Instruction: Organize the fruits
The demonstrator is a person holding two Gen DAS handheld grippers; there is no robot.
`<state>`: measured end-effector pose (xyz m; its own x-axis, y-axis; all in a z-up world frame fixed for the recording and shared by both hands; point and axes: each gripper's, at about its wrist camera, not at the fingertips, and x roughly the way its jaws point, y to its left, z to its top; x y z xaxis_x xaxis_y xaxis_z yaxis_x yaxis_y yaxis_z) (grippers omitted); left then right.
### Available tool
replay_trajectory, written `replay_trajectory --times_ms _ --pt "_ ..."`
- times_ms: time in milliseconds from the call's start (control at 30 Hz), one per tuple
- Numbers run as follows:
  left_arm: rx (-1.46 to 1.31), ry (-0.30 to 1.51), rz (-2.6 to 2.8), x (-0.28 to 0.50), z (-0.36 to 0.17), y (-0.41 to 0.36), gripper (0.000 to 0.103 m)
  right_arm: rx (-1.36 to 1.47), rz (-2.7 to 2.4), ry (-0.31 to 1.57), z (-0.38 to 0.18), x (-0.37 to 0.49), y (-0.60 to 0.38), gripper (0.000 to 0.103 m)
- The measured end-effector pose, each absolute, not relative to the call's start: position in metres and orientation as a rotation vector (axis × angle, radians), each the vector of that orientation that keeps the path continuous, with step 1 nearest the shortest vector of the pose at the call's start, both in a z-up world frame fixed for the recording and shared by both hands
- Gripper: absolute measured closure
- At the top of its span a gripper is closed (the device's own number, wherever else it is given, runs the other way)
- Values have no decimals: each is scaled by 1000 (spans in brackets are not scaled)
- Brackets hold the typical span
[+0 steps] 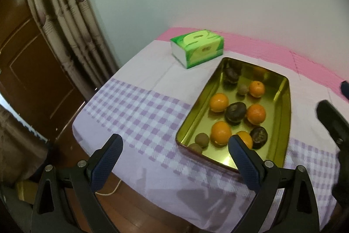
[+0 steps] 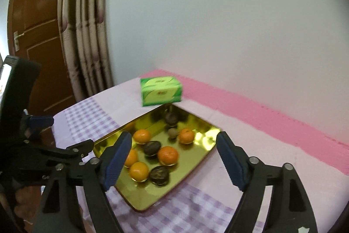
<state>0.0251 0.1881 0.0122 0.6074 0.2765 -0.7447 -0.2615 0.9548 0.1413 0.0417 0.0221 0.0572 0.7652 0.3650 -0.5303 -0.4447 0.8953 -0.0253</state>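
Note:
A gold metal tray [image 1: 277, 123] [image 2: 205, 141] lies on the checked tablecloth. Inside it are several oranges [image 1: 219, 102] [image 2: 167, 155], three dark wrinkled fruits [image 1: 235, 113] [image 2: 159, 175] and a few small brown fruits [image 1: 201, 140] [image 2: 172, 133]. My left gripper [image 1: 174, 143] is open above the table's near edge, its right finger in front of the tray's near end, nothing between the pads. My right gripper [image 2: 174, 139] hangs open above the tray's near side, holding nothing. Each gripper shows at the edge of the other's view: the right one [image 1: 331, 119], the left one [image 2: 39, 121].
A green tissue pack [image 1: 197, 47] [image 2: 161, 91] sits beyond the tray's far end, near the wall. The cloth [image 1: 135, 106] ends at the table's left and near edges. A curtain [image 1: 65, 14] and a brown door [image 1: 32, 71] stand to the left.

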Motion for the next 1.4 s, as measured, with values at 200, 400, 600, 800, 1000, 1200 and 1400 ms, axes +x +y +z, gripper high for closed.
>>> replay_trajectory --times_ms 200,400,600,800,1000,1200,1400 --pt "30 772 283 9 31 177 6 -193 368 473 70 11 9 13" --pt "-48 683 129 -11 55 173 3 -195 351 443 82 -10 -3 13" --pt "-47 632 54 -25 73 161 3 -192 333 392 97 -30 -12 9" --pt "-28 580 54 -37 85 156 1 -195 320 381 102 -41 -19 8" --pt "-46 610 44 -34 83 156 1 -203 317 388 103 -46 -22 7" --pt "-30 622 58 -32 78 153 1 -208 313 394 102 -49 -22 6" --pt "-57 660 33 -26 69 155 0 -184 302 446 89 -41 -32 5"
